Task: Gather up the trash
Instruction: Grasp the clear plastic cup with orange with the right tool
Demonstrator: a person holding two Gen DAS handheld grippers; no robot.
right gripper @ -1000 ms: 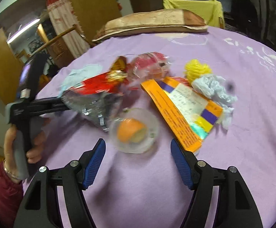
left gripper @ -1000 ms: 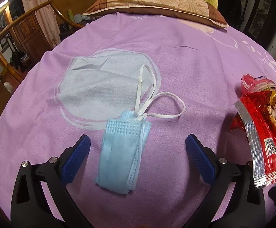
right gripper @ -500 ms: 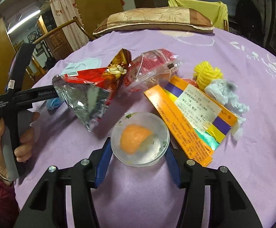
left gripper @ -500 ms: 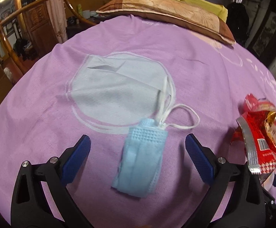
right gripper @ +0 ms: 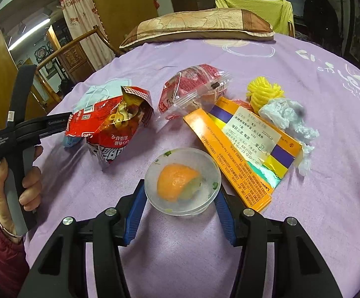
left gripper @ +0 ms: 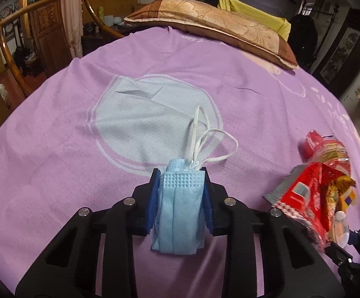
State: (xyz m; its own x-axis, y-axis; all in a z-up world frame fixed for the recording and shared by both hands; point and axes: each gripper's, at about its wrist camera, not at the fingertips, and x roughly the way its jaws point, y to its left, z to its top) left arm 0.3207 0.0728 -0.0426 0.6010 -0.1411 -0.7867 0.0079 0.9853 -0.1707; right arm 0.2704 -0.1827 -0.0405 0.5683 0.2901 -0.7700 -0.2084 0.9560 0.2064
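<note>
Both grippers grip trash for collecting: left gripper [left gripper: 181, 193] is clamped across the folded mask [left gripper: 178, 213], right gripper [right gripper: 180, 198] squeezes the cup [right gripper: 183, 181], wrappers [right gripper: 113, 124] lying beyond.

A folded blue mask [left gripper: 178, 206] is lying lengthwise on the purple cloth, its white ear loops [left gripper: 204, 136] trailing away from it. A clear cup [right gripper: 183, 181] holding an orange peel [right gripper: 177, 185] is sitting upright between a torn red bag [right gripper: 110, 126] and a flat orange box [right gripper: 242, 156]. Beyond them a clear-and-red wrapper [right gripper: 195, 89], a yellow net [right gripper: 264, 92] and a crumpled tissue [right gripper: 289, 119] are lying close together.
</note>
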